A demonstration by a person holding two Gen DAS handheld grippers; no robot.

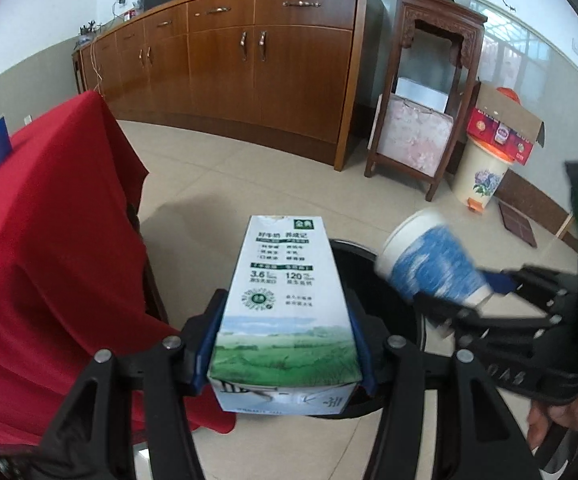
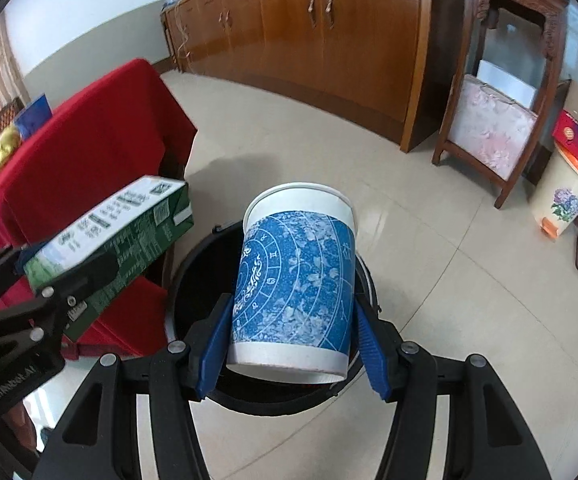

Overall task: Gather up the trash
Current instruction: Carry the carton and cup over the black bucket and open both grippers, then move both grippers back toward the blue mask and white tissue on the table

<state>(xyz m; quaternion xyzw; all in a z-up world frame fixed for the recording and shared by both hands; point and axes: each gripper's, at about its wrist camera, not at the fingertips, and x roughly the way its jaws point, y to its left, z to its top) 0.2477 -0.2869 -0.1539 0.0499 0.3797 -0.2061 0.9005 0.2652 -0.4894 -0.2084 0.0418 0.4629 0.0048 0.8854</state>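
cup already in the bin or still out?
Out. The paper cup is clamped in the right gripper, held above the black bin, whose opening shows beneath and around it.

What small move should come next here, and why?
Probably open the right gripper and let the paper cup fall. Its fingers clamp the cup directly above the black trash bin. The left gripper holds the milk carton over the bin's rim, so it could follow.
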